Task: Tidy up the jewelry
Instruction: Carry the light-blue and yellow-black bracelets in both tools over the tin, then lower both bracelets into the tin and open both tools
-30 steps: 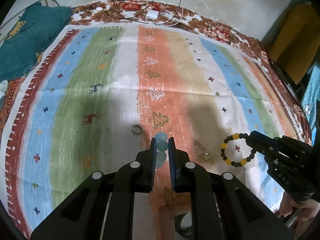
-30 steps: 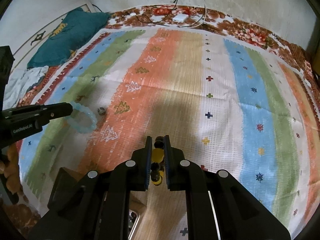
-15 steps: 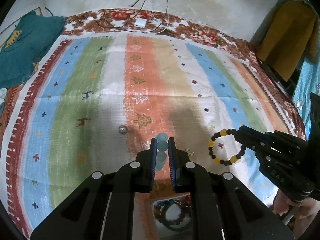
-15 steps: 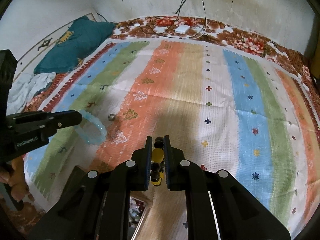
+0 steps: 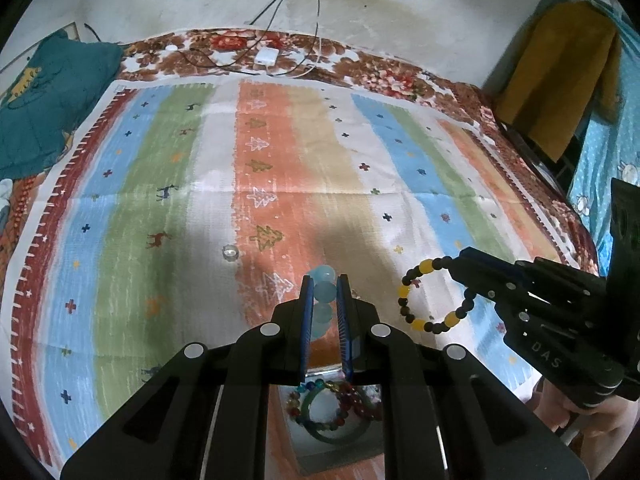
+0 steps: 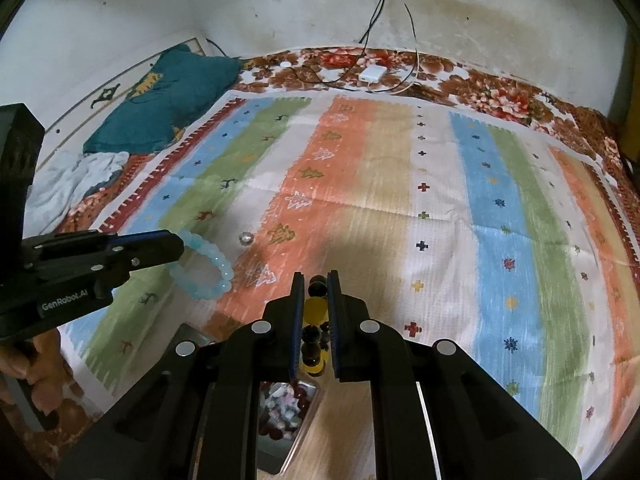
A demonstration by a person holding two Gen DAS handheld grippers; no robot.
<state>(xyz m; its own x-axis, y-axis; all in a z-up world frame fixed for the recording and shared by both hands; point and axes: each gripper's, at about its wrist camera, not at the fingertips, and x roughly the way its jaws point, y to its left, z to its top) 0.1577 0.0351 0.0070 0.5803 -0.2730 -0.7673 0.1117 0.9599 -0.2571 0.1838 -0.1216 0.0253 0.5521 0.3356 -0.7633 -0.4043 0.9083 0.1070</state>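
we hold a pair of tongs in each hand above a bed covered by a striped cloth (image 5: 280,184) with little trees, deer and crosses printed on it. our left tongs (image 5: 325,300) are clamped on a pale blue bead bracelet (image 5: 323,292); in the right wrist view the same bracelet (image 6: 208,268) hangs as a full loop off the tip of the left tongs (image 6: 178,246), clear of the cloth. our right tongs (image 6: 316,300) are clamped on a black and yellow bead bracelet (image 6: 314,308), and in the left wrist view that bracelet (image 5: 436,296) dangles as a ring from the tip of the right tongs (image 5: 460,268), also off the cloth.

a small silver ring (image 5: 230,253) lies alone on the white stripe of the cloth, beside a green tree print and apart from both bracelets. below the left tongs, a clear open box (image 5: 316,454) holds several bead bracelets of mixed colours and a green bangle; the right wrist view catches a corner of the same box (image 6: 294,444) under the right tongs.

at the head of the bed a white charger (image 6: 372,73) with cables lies on a floral sheet (image 6: 500,96), and a teal pillow (image 6: 168,100) sits at the far left corner. a hand (image 6: 24,364) grips the left handle.
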